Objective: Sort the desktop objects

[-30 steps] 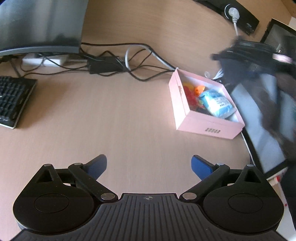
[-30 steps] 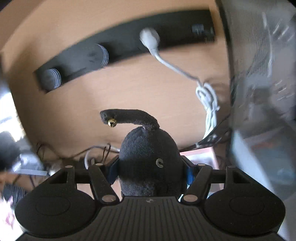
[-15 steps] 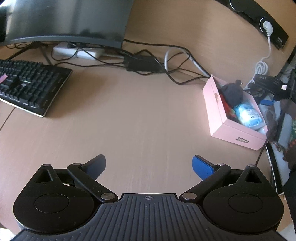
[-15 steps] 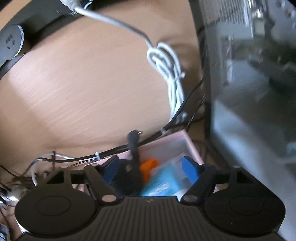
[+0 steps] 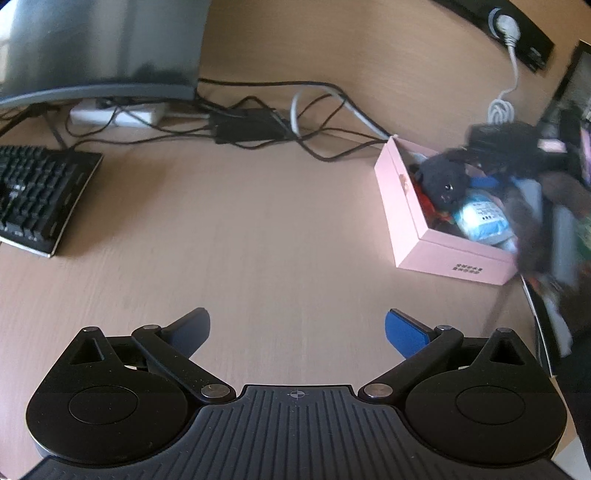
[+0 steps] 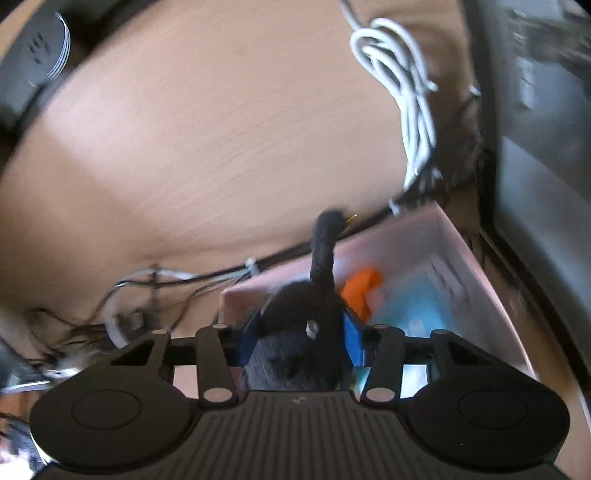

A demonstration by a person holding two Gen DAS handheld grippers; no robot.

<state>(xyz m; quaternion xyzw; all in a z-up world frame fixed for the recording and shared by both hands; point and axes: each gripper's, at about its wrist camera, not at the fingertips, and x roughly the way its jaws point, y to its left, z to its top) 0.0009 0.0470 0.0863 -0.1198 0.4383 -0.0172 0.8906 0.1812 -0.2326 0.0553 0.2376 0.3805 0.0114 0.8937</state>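
A pink box (image 5: 402, 206) stands at the desk's right side and holds a black plush toy (image 5: 443, 181), a blue packet (image 5: 480, 218) and an orange item (image 6: 362, 288). My right gripper (image 6: 301, 334) hangs over the box's near end. Its jaws are closing, and the blue pads (image 6: 352, 339) press on both flanks of the black plush toy (image 6: 291, 354), whose thin tail sticks up. In the left wrist view the right gripper (image 5: 491, 177) is a blur at the box. My left gripper (image 5: 297, 328) is open above bare desk, with nothing between its fingers.
A black keyboard (image 5: 33, 195) lies at the left under a monitor (image 5: 99, 48). Tangled cables (image 5: 258, 125) run behind the box. A coiled white cable (image 6: 399, 92) and a dark case (image 6: 535, 129) flank the box on the right. A power strip (image 5: 517, 29) runs along the wall.
The right gripper came down to the box, spread its jaws off the plush toy, then narrowed onto it again. The left wrist view shifted a little sideways.
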